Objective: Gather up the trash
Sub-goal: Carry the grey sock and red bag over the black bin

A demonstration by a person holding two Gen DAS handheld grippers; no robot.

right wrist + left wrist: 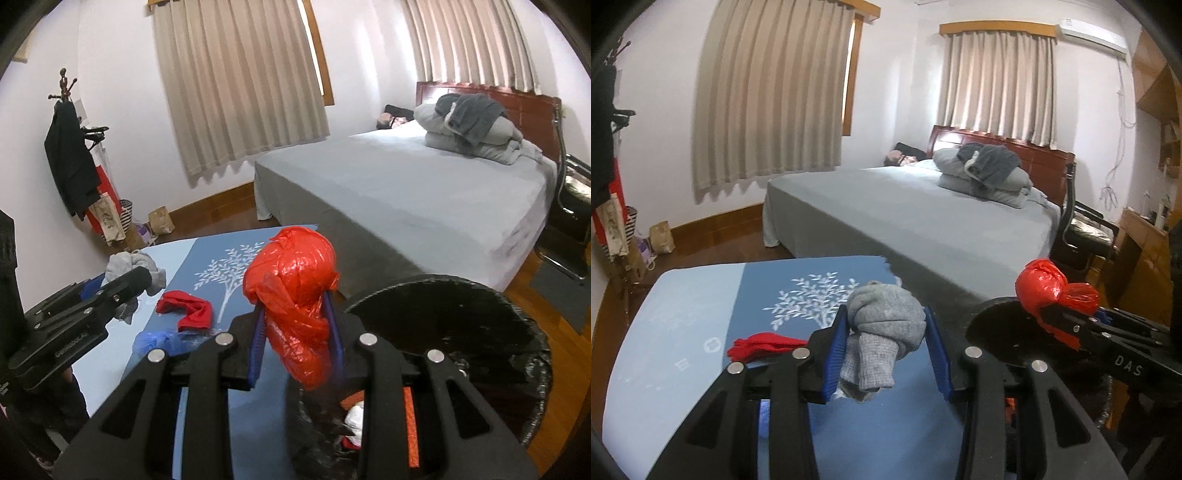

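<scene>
Nearest the right wrist camera, the right gripper (295, 332) is clamped narrowly on a crumpled red plastic bag (295, 295), its blue pads pressed into the bag's sides. Just below and to the right of it gapes the round black bin lined with a black bag (498, 321), with white and red scraps already lying inside. The red bag hangs at the bin's near rim, not quite over the opening.

In the left wrist view, the left gripper (886, 347) is closed about halfway on a knotted grey knitted sock bundle (886, 325), which is lifted clear of the counter covered by a blue cloth with a white tree print (701, 295). On that cloth remain a small red fabric piece (186, 306) and, nearer the edge, a crumpled blue plastic bag (159, 341).

Farther back stands a bed with a grey sheet (406, 184), folded grey bedding (480, 136) at its head, and beige curtains (240, 92) behind.

The step in hand appears to be carrying both pickups to the bin. Next, each gripper needs to be brought squarely above the opening before its jaws part, so neither item catches on the rim and drops to the floor.
</scene>
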